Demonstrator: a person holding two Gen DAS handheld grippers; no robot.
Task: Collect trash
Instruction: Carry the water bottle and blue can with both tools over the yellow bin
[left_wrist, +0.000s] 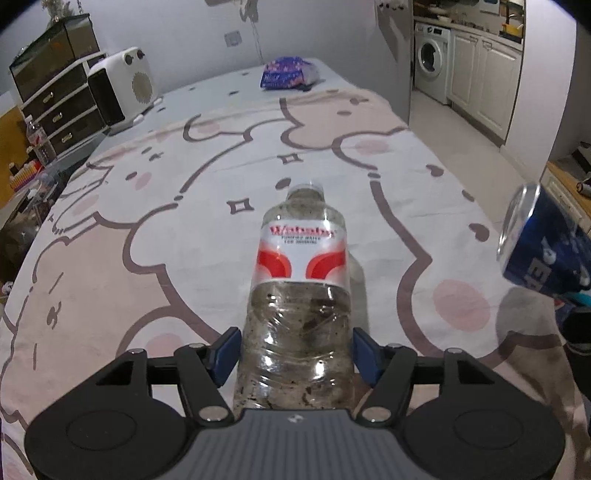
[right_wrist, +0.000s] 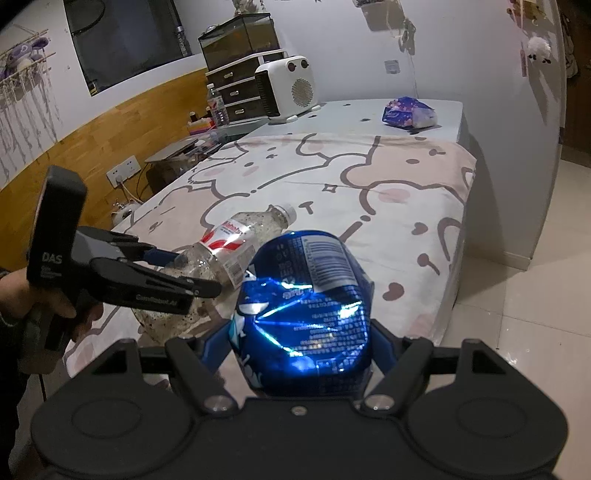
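A clear plastic water bottle (left_wrist: 299, 280) with a red and white label and dirty specks inside lies along my left gripper (left_wrist: 295, 350), cap pointing away. Both blue pads (left_wrist: 225, 354) press its lower body, so the gripper is shut on it. In the right wrist view the bottle (right_wrist: 236, 240) tilts up over the bed in my left gripper (right_wrist: 195, 271), which a hand holds. My right gripper (right_wrist: 299, 347) is shut on a crushed blue drink can (right_wrist: 306, 302). That can (left_wrist: 546, 243) also hangs at the right edge of the left wrist view.
The bed (left_wrist: 166, 236) has a pink and white cartoon cover. A blue-purple snack bag (left_wrist: 288, 74) lies at its far end. A white heater (left_wrist: 125, 88) and dark drawers (left_wrist: 62, 110) stand at the far left. Tiled floor (right_wrist: 517, 295) runs along the bed's right edge.
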